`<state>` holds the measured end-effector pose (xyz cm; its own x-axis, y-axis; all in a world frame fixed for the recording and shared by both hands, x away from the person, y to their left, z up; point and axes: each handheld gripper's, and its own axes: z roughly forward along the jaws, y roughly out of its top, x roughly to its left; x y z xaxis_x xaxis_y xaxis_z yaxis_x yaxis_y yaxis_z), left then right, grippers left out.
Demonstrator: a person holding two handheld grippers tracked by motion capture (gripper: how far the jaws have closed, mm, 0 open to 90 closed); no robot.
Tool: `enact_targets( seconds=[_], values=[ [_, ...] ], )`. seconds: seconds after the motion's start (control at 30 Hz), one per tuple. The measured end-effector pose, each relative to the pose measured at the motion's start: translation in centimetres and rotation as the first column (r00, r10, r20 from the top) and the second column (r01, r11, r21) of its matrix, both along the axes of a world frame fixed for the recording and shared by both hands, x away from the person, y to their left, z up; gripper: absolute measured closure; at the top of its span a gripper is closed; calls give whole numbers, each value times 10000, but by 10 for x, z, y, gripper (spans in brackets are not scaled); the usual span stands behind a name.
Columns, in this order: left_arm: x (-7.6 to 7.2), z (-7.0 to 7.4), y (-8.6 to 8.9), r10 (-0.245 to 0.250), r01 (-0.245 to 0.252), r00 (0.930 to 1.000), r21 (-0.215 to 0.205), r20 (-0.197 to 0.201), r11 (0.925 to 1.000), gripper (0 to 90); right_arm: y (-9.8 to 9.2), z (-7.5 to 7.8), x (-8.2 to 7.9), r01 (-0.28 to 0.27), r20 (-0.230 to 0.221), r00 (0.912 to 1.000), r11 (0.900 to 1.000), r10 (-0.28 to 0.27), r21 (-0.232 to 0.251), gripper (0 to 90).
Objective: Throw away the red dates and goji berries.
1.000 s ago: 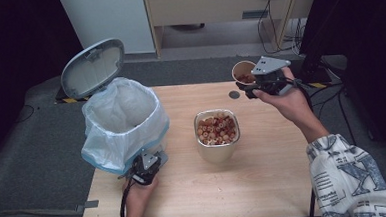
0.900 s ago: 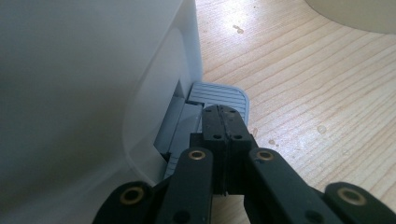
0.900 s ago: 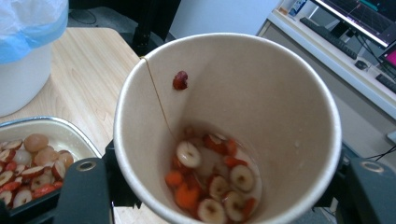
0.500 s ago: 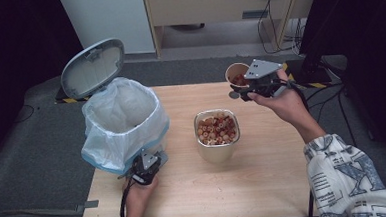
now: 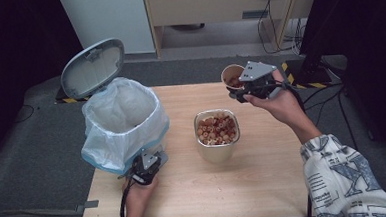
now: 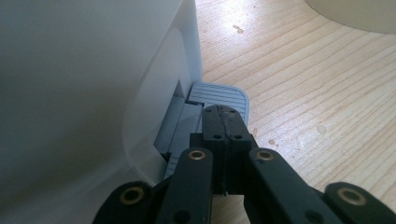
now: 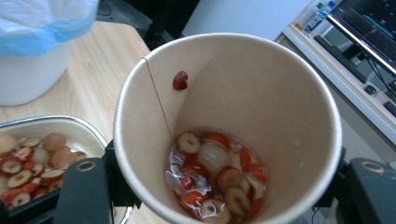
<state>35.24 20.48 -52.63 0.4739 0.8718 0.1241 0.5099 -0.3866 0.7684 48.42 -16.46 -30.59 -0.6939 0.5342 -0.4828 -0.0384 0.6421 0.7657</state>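
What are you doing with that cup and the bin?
A person works at a wooden table. The right gripper is shut on a paper cup with some fruit slices in it, held above the table's far side. The left gripper, jaws shut, rests on the pedal of the bin, whose lid is up. A metal tub of slices sits between.

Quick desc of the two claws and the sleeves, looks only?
Left claw: black jaws, brass-coloured pivot rivets, black cable trailing. Right claw: black body with a grey three-cornered plate on top, black cable. Right sleeve: white fabric with a blue-grey print.
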Motion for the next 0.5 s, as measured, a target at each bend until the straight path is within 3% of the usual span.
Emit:
enact_targets(
  seconds=[0.17, 0.3, 0.5],
  values=[
    [0, 0, 0, -3, 3, 10000, 0, 2, 10000, 891, 3, -1, -3, -187, 198, 9996, 9997, 190, -165, 319],
    [0, 0, 0, -2, 2, 10000, -5, 0, 10000, 891, 4, 0, -6, -352, 684, 9969, 9981, 387, -512, 319],
    [0, 0, 0, -14, 14, 10000, 13, -8, 10000, 891, 8, -5, -12, -721, 1401, 9859, 9877, 917, -1390, 319]
  ],
)
